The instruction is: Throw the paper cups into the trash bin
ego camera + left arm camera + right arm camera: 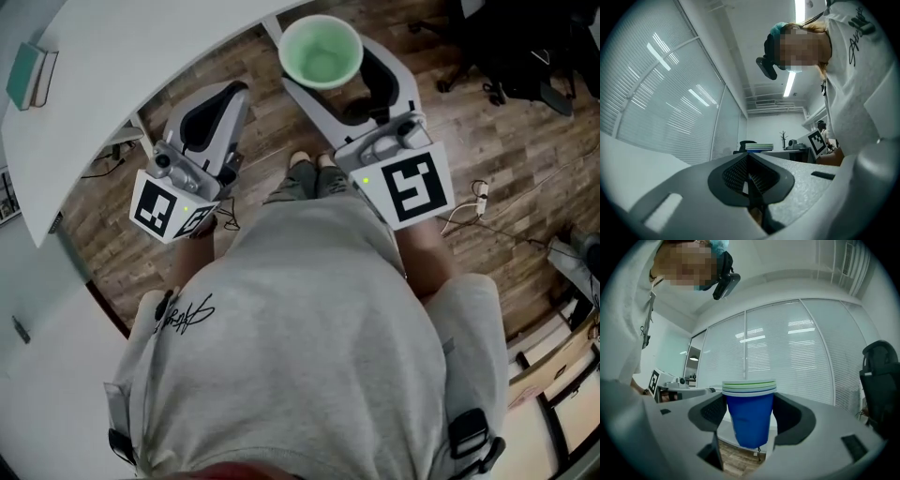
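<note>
Though green overhead, paper cups [321, 52] blue-sided.

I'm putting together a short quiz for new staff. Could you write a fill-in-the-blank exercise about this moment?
1. The stack of paper cups sits between the jaws of the ___ gripper.
2. Seen from the side, its outermost cup is ___.
3. From above, the top cup looks ___ inside.
4. The left gripper holds nothing, and its jaws are ___.

Missing words: right; blue; green; shut.
</note>
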### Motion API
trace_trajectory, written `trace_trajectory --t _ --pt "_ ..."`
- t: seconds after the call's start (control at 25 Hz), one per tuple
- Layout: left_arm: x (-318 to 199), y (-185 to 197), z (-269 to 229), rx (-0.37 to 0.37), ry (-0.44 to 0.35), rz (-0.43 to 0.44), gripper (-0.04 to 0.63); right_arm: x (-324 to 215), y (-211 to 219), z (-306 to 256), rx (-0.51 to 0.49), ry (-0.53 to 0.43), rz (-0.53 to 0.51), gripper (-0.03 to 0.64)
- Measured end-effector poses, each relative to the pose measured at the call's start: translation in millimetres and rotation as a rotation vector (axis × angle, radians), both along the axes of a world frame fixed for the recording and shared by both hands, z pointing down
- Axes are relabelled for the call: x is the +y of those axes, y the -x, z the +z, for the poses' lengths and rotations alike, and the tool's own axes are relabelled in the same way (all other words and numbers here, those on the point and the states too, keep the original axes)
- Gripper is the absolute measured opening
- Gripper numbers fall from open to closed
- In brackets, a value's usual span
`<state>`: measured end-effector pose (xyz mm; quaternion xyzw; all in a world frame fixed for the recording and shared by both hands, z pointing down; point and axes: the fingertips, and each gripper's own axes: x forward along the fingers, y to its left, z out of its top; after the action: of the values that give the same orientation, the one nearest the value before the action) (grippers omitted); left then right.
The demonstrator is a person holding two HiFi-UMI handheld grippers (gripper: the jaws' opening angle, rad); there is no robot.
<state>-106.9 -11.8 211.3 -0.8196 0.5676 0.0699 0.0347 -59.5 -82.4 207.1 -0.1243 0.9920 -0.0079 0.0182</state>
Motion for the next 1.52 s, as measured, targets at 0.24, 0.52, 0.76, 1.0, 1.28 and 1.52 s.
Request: trace_trajectory --t 0.24,0.52,0.76,1.0,1.28,1.52 --pt "-21.7 -26.9 5.4 0.011 0.01 0.11 0.0 -11.3 -34.6 1.5 -0.01 -0.002 0.1 0.311" --pt "-42.5 -53.9 25.9 0.036 0.041 0.247 0.0 -20.6 -64.3 18.7 0.006 0.02 0.222 0.311" --pt "-55.5 -82.9 38.5 0.05 0.056 0.331 0.0 -26.6 -94.5 31.7 0.014 0.038 0.3 0.311" --pt "-72.1 -103.8 55.4 0.054 0.089 0.405 0.0 -37.5 -117.8 47.2 0.027 0.066 0.374 0.311" --pt "-89.4 -119.2 83.5 0.054 0.123 0.46 0.0 -47.0 -139.1 77.8 0.048 0.103 0.436 0.311" --pt "-98.5 -131.5 106.9 0.057 0.15 0.49 0.0 -49.7 -152.8 113.7 0.082 0.158 0.461 0.311"
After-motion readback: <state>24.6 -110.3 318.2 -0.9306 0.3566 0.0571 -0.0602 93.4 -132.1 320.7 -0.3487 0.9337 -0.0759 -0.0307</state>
